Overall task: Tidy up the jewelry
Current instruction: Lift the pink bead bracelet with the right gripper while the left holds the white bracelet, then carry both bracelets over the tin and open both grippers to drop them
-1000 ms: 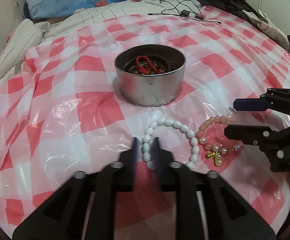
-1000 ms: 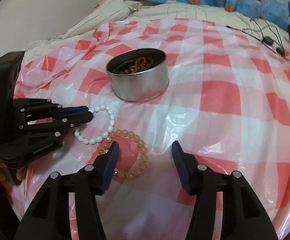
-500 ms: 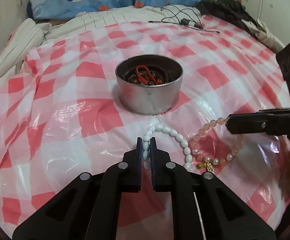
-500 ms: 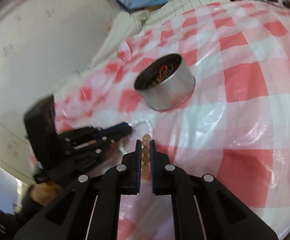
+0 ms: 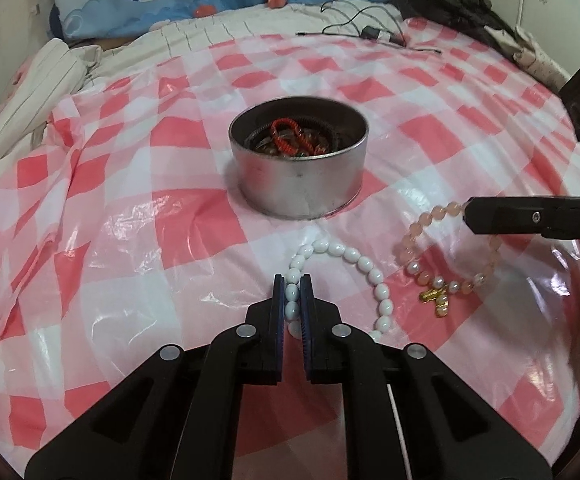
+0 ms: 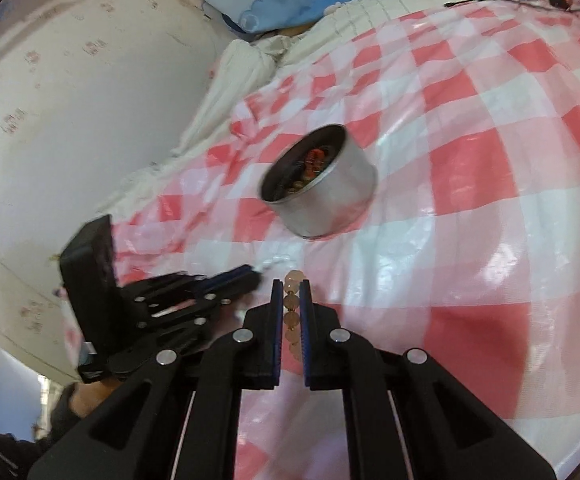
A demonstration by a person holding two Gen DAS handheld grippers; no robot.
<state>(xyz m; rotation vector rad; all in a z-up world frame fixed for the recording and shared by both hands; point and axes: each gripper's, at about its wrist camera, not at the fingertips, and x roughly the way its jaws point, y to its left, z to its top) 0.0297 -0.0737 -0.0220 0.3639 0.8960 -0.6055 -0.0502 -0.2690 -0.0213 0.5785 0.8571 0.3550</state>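
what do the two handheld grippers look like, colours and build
Both match. The left gripper and right gripper are matte black plastic with angular linkage arms that have triangular cut-outs, joined by round silver pivot screws. Each finger is a flat black bar lined inside with a ribbed dark blue pad. Seen from the side, the left gripper carries a boxy black housing behind its linkage.

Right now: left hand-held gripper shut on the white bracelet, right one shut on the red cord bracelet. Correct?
Not quite. The right hand-held gripper is shut on the peach bead bracelet, per the right wrist view. The red cord bracelet lies in the tin.
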